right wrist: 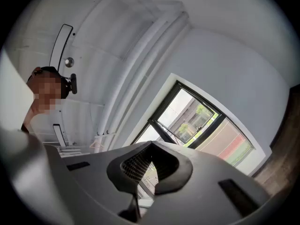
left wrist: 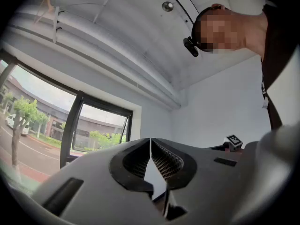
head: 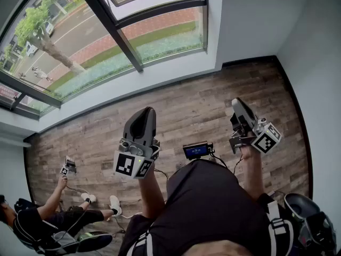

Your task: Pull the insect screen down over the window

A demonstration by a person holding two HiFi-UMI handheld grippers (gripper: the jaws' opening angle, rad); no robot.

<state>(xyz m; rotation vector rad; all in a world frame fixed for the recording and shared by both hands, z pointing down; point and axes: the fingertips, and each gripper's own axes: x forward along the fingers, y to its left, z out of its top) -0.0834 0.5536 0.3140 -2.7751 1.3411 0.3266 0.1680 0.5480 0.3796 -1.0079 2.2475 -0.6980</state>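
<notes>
The dark-framed window [head: 80, 41] spans the upper left, with a street and trees showing through its glass. Below it, over the wooden floor [head: 192, 111], the left tool [head: 143, 113] holds its jaws together on nothing. The right tool [head: 238, 104] is likewise closed and empty. The window lies ahead of both, well apart.
</notes>
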